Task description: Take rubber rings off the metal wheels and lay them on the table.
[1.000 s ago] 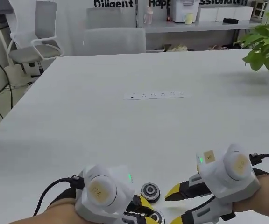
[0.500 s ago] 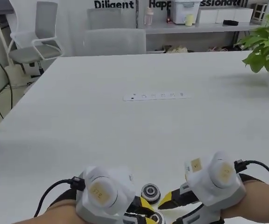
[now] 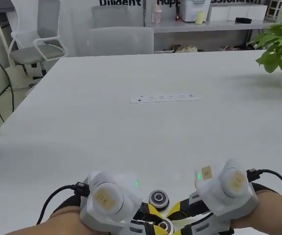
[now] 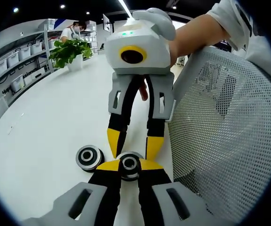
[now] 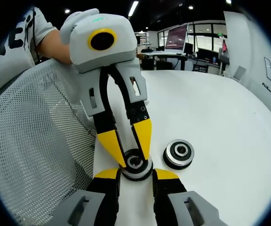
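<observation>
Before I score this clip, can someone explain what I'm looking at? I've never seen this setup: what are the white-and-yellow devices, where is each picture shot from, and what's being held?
There is no robot here: a person holds a two-jaw gripper in each hand. The head view comes from a headset looking down at a white table. The two round pictures come from cameras riding on the grippers, looking along their jaws. The left gripper is shut on one metal wheel. The right gripper has its jaws either side of that same wheel, but I can't tell whether it grips. A second wheel lies free on the table beside it.
</observation>
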Available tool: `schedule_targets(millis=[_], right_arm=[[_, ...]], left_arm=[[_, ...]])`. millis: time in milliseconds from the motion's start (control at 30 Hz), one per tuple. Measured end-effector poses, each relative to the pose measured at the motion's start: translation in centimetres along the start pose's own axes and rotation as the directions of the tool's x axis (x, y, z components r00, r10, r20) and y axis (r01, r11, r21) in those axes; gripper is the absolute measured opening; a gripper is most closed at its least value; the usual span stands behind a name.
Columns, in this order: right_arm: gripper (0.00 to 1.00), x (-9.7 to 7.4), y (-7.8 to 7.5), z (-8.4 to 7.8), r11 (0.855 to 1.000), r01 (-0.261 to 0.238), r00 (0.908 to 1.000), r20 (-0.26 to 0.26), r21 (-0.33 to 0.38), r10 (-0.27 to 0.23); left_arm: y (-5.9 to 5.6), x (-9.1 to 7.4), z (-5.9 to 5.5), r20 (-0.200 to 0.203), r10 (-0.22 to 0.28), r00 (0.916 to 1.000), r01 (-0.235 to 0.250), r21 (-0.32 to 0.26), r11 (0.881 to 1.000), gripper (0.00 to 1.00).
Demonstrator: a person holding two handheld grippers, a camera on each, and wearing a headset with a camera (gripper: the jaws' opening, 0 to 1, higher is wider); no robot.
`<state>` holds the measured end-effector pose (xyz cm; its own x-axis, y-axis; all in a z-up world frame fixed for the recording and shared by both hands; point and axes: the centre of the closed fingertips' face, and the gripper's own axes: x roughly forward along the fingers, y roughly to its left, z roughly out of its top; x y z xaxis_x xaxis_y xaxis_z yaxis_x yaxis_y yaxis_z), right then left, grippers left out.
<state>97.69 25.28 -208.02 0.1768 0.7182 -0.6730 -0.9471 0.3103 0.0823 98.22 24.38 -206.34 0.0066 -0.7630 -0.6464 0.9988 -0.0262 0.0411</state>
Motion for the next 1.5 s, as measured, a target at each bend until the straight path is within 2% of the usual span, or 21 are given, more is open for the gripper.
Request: schedule_targets(millis=[600, 800, 1000, 1133, 1500], right_arm=[[0.14, -0.68, -0.09, -0.76, 1.0, -0.004, 0.9999, -0.016, 0.003, 0.004], [0.18, -0.56, 0.02, -0.72, 1.0, -0.009, 0.9998, -0.02, -0.002, 0.009], [0.24, -0.37, 0.05, -0.23, 1.0, -0.005, 1.0, 0.008, -0.003, 0.005], [0.25, -0.14, -0.2, -0.05, 1.0, 0.011, 0.9999, 0.013, -0.018, -0.011], [0.19, -0.33, -0.11, -0.21, 1.0, -0.001, 0.9998, 0.018, 0.008, 0.001]], left_arm=[[0.06, -0.02, 0.03, 0.004, 0.002, 1.0, -0.002, -0.005, 1.0, 0.08], [0.08, -0.02, 0.04, 0.004, 0.002, 1.0, -0.002, -0.006, 1.0, 0.08], [0.06, -0.03, 0.05, 0.005, 0.002, 1.0, -0.002, -0.007, 1.0, 0.08], [0.07, -0.04, 0.04, 0.006, 0.002, 1.0, -0.002, -0.008, 1.0, 0.08], [0.06, -0.07, 0.03, 0.006, 0.003, 1.0, -0.003, -0.008, 1.0, 0.08]])
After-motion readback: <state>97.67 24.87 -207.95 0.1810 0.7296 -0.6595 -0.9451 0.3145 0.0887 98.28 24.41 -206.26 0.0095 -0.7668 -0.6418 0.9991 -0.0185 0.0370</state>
